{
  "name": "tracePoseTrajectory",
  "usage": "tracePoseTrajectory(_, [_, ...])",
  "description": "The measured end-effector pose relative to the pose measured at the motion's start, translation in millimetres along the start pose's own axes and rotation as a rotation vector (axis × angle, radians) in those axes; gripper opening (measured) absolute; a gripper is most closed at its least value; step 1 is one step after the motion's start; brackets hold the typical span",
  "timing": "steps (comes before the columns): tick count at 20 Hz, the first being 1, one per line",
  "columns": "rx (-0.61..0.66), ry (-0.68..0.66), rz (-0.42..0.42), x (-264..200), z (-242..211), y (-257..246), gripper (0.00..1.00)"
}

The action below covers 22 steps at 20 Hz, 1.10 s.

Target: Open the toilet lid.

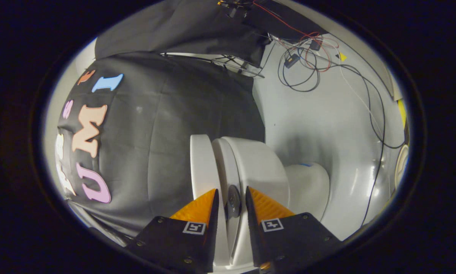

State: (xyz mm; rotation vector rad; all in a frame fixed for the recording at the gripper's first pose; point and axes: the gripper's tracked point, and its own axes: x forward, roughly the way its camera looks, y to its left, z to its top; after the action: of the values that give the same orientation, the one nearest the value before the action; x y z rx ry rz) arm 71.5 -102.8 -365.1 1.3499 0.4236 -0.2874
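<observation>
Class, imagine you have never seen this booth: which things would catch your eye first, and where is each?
First the white toilet, seen sideways just ahead of the gripper, whose fingers straddle the lid edge and a dark round knob. Beyond it, a tangle of cables sprawls across the pale floor.

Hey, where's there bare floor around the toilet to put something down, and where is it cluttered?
Bare floor lies between the toilet and the tangle of cables. It is crowded at that tangle, and one cable trails down past the toilet's base. The gripper is open, its fingers either side of the lid's edge.
</observation>
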Motion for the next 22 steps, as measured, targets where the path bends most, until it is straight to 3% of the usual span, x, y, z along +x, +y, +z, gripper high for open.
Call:
tracePoseTrajectory(1, [0.013, -0.003, 0.007, 7.8, 5.7, -1.3, 0.06])
tracePoseTrajectory(5, [0.035, 0.020, 0.028, 13.7, -3.6, 5.4, 0.07])
tracePoseTrajectory(8, [-0.051, 0.003, -0.006, 12.3, -2.7, 7.4, 0.04])
tracePoseTrajectory(11, [-0.136, -0.006, 0.031, -0.4, -8.4, 27.8, 0.04])
tracePoseTrajectory(14, [-0.166, -0.050, 0.079, -9.3, -7.8, 55.8, 0.05])
tracePoseTrajectory(22, [-0.327, -0.136, 0.111, -42.8, -31.0, 143.5, 0.04])
